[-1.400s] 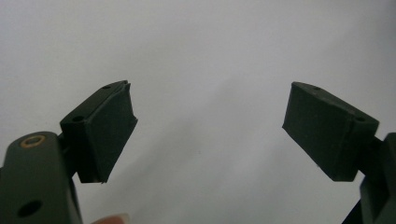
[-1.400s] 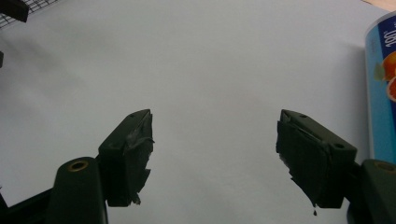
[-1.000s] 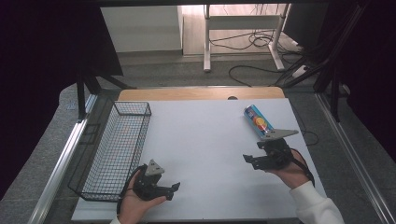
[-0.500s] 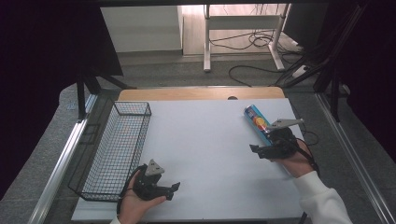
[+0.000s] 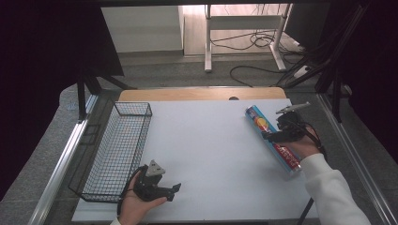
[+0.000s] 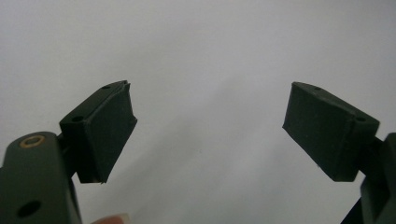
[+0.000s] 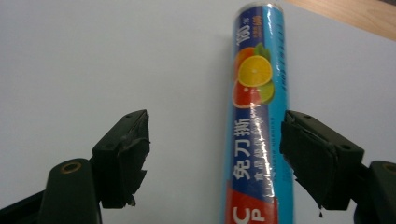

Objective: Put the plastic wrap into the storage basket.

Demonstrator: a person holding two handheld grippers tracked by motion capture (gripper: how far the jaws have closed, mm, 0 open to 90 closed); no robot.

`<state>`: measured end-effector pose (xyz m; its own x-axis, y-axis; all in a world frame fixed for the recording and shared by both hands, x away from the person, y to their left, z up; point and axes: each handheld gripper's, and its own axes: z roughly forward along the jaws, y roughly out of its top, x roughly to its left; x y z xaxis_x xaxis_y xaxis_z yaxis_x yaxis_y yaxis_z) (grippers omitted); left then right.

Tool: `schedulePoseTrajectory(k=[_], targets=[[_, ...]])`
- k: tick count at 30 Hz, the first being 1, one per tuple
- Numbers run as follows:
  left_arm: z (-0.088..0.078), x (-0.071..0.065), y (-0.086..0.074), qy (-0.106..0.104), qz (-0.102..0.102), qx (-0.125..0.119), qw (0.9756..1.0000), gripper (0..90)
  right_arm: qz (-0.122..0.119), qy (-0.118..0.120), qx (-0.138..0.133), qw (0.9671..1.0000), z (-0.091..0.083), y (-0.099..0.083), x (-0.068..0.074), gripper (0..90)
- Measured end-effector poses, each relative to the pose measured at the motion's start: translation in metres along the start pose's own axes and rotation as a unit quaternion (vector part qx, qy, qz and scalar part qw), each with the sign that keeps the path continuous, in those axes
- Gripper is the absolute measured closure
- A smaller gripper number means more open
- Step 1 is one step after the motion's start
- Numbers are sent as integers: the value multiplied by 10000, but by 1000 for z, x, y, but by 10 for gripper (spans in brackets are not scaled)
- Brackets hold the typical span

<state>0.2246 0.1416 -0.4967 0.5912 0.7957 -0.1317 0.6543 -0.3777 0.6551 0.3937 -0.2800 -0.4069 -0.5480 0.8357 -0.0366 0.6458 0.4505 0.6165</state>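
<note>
My right gripper (image 7: 215, 158) has slid over the roll (image 7: 259, 116) at the table's right side — jaws just opening, straddling it, not yet pressing. My left gripper (image 6: 208, 135) gapes empty near the basket (image 5: 117, 145).

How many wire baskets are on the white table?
1. The black wire mesh basket, long and rectangular, stands along the left edge of the white table, just beyond the left gripper. Nothing seems hidden.

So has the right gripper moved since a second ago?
Yes. The right gripper, jaws just opening, went right and toward the far edge, onto the blue tube lying on the white table.
</note>
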Motion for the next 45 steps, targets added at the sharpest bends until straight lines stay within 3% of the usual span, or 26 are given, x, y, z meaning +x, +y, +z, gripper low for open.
schedulePoseTrajectory(k=[8, 16, 31, 45], targets=[[0, 2, -1, 13, -23, 7, 10000, 161, 278, -42, 337, 9990, 25, 4, -24, 221], [0, 2, -2, 13, -23, 14, 10000, 161, 442, -38, 578, 9973, 44, 2, -38, 209], [-1, 4, -2, 21, -34, -6, 10000, 161, 458, -98, 965, 9942, 65, -3, -41, 206], [0, 4, -3, 22, -13, 29, 10000, 161, 489, -45, 1101, 9927, 82, 0, -42, 206]])
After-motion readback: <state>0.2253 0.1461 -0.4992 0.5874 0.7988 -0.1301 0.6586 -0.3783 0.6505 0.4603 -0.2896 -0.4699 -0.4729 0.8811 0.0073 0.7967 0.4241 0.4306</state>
